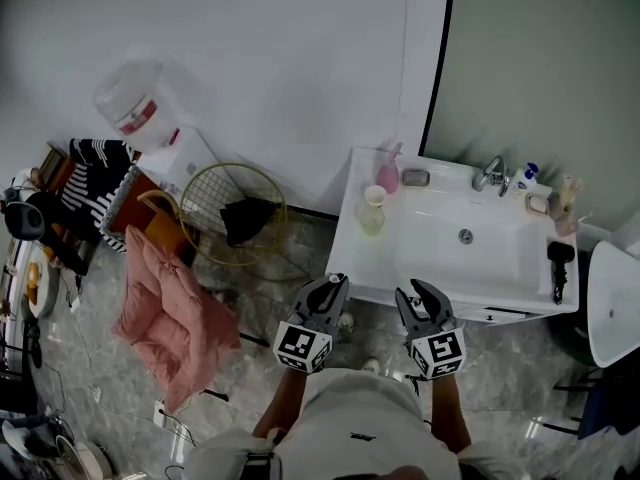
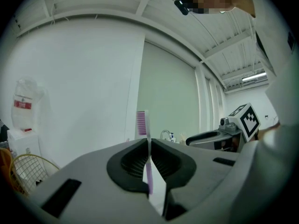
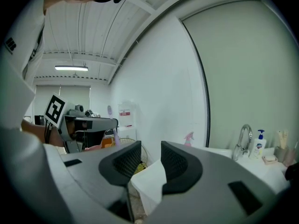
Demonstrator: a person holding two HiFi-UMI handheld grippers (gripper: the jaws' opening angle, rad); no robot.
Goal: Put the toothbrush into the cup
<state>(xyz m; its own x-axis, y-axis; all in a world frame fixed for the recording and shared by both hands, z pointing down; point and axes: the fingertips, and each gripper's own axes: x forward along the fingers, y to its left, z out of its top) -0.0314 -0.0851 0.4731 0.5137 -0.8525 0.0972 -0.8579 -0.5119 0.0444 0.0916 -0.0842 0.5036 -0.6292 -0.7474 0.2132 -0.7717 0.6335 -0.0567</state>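
Left gripper [image 2: 148,146] is clamped tight on the toothbrush [image 2: 142,123]. It stands upright between the jaws, with the purple bristle head poking up above them. Right gripper [image 3: 150,149] is just off to its right, jaws apart and nothing in them. The cup [image 1: 372,211] sits out ahead of both tips, roughly between them, on the left end of the sink [image 1: 500,258]. There's a pink spray bottle [image 1: 388,173] just beyond it.

Head view: overhead, steeply down. Gripper views: close behind jaws, roughly level. All three share sink [image 1: 440,273].
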